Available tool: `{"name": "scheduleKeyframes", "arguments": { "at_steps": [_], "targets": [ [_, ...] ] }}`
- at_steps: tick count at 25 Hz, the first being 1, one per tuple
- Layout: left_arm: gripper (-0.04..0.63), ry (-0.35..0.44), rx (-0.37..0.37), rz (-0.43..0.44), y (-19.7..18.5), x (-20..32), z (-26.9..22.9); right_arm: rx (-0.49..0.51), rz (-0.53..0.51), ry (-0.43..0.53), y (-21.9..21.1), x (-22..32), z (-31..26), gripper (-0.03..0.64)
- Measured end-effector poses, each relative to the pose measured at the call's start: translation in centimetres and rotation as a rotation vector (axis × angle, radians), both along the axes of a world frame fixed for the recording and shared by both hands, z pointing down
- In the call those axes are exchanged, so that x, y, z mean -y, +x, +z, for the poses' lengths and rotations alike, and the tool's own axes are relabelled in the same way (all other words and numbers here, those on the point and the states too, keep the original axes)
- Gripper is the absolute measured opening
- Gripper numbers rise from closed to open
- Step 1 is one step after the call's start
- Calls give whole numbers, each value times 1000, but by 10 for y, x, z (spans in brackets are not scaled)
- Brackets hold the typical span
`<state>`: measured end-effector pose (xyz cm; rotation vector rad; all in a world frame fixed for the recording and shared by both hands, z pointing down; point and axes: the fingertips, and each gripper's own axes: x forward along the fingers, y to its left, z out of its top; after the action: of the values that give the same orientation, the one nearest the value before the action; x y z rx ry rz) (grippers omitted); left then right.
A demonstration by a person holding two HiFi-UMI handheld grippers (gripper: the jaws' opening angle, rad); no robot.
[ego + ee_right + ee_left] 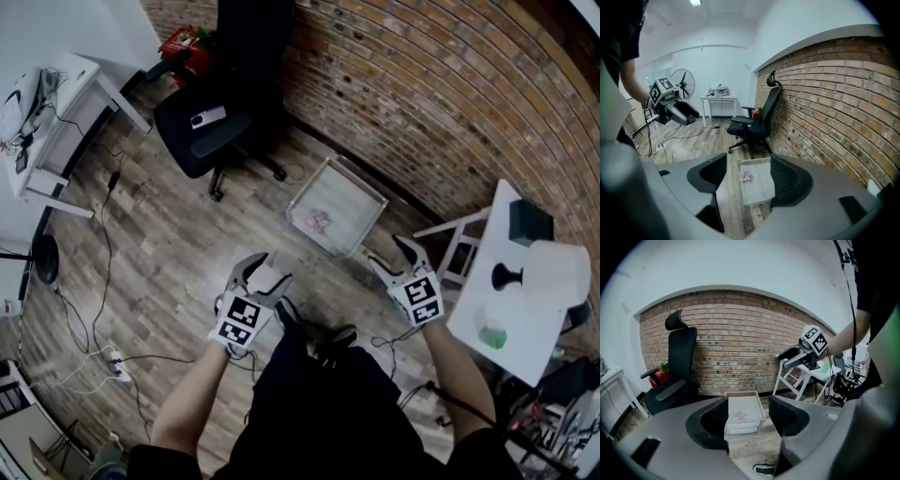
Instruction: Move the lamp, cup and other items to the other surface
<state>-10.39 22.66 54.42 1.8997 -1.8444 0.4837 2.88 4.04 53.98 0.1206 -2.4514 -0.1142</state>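
You stand on bare wood floor [178, 253] with both grippers held out in front of you, apart from each other and off every surface. Your left gripper [262, 272] has its jaws spread and grips nothing. Your right gripper [397, 257] is likewise released, and through each gap only floor and the white slatted tray [349, 195] show. That tray lies on the floor ahead, near the foot of the brick wall [441, 103], with a small pink thing [319, 222] in it. The white table [514, 354] stands close by your right gripper. On it are the green cup [491, 335] at the end nearest you, the lamp [553, 274] in the middle and a dark box [530, 222] at the far end. Open floor stretches left to the black office chair [211, 127] and the white desk [52, 103], crossed by cables [103, 234]. Only the head view shows the lamp. The left gripper view shows the table's legs [779, 377] and the cup, while the right gripper view shows a standing fan [684, 84] upright beside the desk.
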Motion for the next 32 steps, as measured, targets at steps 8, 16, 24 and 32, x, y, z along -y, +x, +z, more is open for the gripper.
{"name": "scheduleKeyframes", "arguments": {
  "at_steps": [8,16,24,32],
  "targets": [
    [265,-63,-14,61,-32,1,41,-73,-81,-9,-48,7,61,296],
    [265,-147,-56,-49,-51,25,97,-155,-120,-100,-71,48,190,295],
    [265,-218,-130,-145,-55,48,159,-224,-126,-166,-92,80,301,279],
    [265,-242,-183,-198,-62,59,215,-293,-169,-221,-114,56,389,339]
  ]
}}
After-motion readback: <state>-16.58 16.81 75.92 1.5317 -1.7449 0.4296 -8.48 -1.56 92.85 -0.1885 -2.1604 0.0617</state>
